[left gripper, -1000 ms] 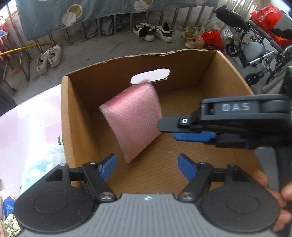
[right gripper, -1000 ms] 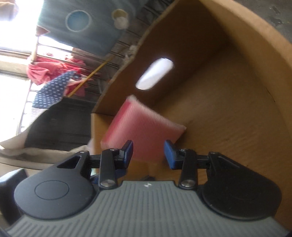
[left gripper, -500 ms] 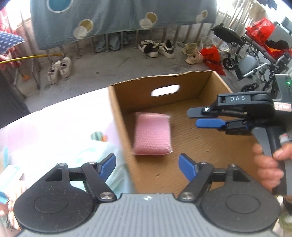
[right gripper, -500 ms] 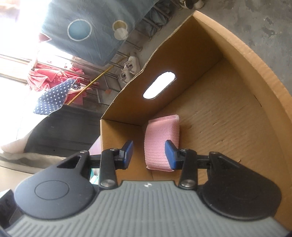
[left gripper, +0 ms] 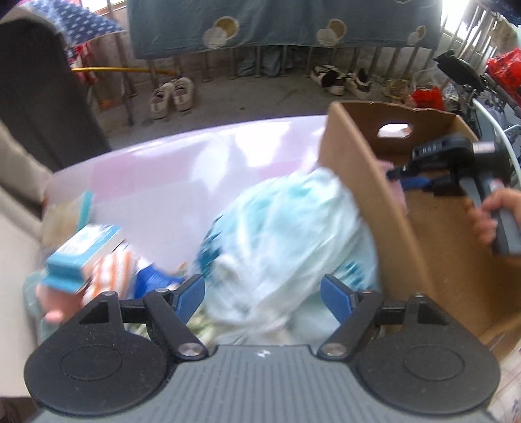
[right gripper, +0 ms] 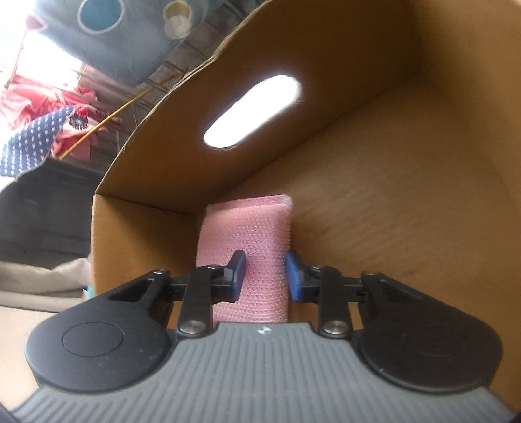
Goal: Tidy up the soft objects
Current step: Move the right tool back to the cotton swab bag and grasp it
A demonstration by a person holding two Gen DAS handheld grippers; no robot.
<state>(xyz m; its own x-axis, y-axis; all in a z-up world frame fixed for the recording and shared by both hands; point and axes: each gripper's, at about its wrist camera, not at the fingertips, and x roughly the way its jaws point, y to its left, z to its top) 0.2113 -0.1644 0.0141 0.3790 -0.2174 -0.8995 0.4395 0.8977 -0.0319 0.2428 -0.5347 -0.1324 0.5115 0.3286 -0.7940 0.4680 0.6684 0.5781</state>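
My right gripper [right gripper: 265, 273] reaches down into the cardboard box [right gripper: 407, 169]. Its jaws are closing on a folded pink cloth [right gripper: 247, 227] that stands against the box's left wall, and the fabric fills the gap between the pads. The left wrist view shows this gripper [left gripper: 402, 179] behind the box wall [left gripper: 374, 221], held by a hand [left gripper: 488, 214]. My left gripper [left gripper: 262, 293] is open and empty, hovering over a soft white and blue bag [left gripper: 286, 227] in the pink tub [left gripper: 156, 153], just left of the box.
Blue and white cartons [left gripper: 81, 253] and an orange striped packet [left gripper: 114, 270] lie at the tub's left end. Beyond the tub are a concrete floor with shoes [left gripper: 172, 96], a railing hung with a blue sheet [left gripper: 276, 22], and a wheelchair [left gripper: 462, 73] at the right.
The pink cloth dropped and settled against the box's left wall. My right gripper came down over it and narrowed its jaws. My left gripper swung left out of the box to over the tub.
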